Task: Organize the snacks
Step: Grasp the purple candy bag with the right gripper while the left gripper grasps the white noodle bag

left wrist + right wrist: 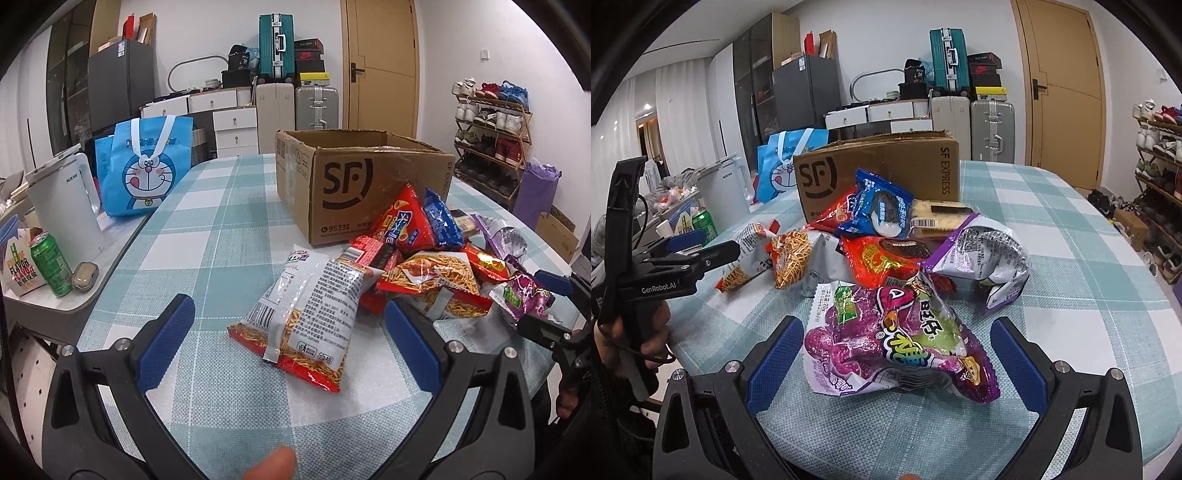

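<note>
While the snacks lie heaped on the checked table (221, 206) beside the open cardboard box (354, 184), printed "SF" and "SF EXPRESS", each gripper should close low across one bag. Left gripper (291, 332): jaws wide, empty, flanking the noodle-snack bag (314, 317). Right gripper (897, 354): jaws wide, empty, flanking the purple bag (897, 343).

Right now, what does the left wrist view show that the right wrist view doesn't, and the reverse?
Only the left wrist view shows the open left hand-held gripper framing the white-backed noodle snack bag, label side up. Only the right wrist view shows the open right hand-held gripper around the purple snack bag, plus the blue cookie pack's front. Both show the SF cardboard box and the checked tablecloth.
</note>
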`<state>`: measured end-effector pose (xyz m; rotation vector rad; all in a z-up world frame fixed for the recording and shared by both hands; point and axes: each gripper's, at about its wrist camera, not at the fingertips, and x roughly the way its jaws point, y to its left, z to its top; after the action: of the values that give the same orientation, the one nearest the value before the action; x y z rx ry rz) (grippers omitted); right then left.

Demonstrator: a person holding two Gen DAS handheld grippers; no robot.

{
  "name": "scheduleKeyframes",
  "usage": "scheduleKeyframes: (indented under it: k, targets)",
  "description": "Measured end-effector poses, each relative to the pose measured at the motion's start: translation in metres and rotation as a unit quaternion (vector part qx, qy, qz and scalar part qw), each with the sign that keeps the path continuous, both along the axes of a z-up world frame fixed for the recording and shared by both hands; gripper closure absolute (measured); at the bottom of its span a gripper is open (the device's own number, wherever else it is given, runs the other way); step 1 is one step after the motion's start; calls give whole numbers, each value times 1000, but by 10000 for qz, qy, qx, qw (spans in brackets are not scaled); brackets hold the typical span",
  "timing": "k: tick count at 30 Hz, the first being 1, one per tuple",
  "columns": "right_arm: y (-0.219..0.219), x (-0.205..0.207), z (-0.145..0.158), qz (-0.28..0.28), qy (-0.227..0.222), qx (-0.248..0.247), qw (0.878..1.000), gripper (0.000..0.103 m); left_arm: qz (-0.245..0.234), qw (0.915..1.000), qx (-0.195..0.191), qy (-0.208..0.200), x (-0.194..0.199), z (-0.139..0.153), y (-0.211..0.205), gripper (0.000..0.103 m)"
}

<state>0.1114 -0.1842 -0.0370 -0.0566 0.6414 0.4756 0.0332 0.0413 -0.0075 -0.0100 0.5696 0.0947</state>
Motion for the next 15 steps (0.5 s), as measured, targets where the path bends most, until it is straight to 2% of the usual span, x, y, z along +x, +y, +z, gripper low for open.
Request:
scheduleKeyframes:
  k: [9, 15]
  targets:
    - [7, 10, -7, 133, 307, -64, 9994, 0, -180, 9998, -46, -10, 6, 0, -1, 0]
    - [10, 15, -7, 182, 390, -6, 9991, 0, -328, 9975, 366, 517, 19, -10, -11, 0]
